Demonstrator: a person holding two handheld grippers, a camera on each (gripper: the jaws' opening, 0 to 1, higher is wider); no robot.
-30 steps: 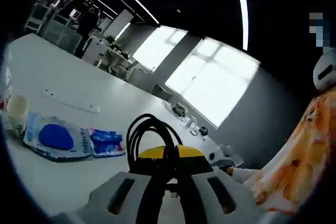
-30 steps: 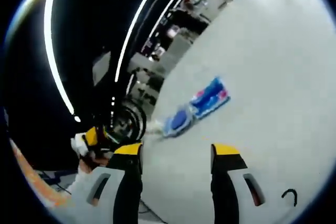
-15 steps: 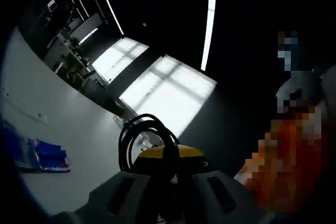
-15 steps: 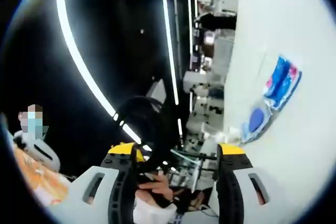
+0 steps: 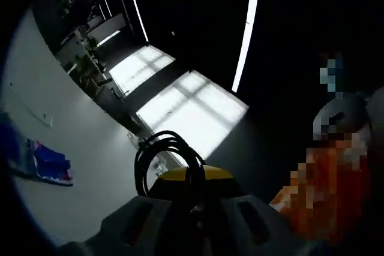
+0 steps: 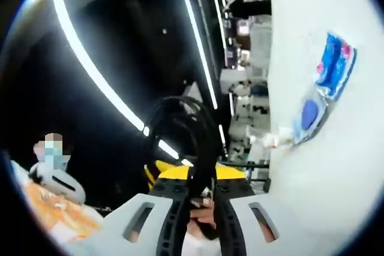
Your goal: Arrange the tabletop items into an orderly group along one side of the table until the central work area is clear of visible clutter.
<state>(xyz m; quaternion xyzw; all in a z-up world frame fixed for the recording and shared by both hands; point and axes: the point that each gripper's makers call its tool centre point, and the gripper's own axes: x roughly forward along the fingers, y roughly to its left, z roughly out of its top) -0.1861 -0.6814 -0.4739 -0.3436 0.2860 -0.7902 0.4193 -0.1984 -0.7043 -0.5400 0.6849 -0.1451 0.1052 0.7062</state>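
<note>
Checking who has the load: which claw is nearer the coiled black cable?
Neither clearly: the left claw and the right claw are both shut on the coiled black cable, touching it.

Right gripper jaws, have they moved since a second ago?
Yes. The right gripper has closed: its yellow-tipped jaws, spread apart before, now meet on the black cable coil, the white table alongside.

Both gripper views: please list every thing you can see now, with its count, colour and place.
cable: one, black, coiled, pinched in the left tool and, in the right gripper view, in the right tool as well
packets: two, blue with red, lying on the table
table: one, white
windows: several, bright, far end of the room
left tool: grey and yellow, shut
right tool: grey and yellow, shut
</note>
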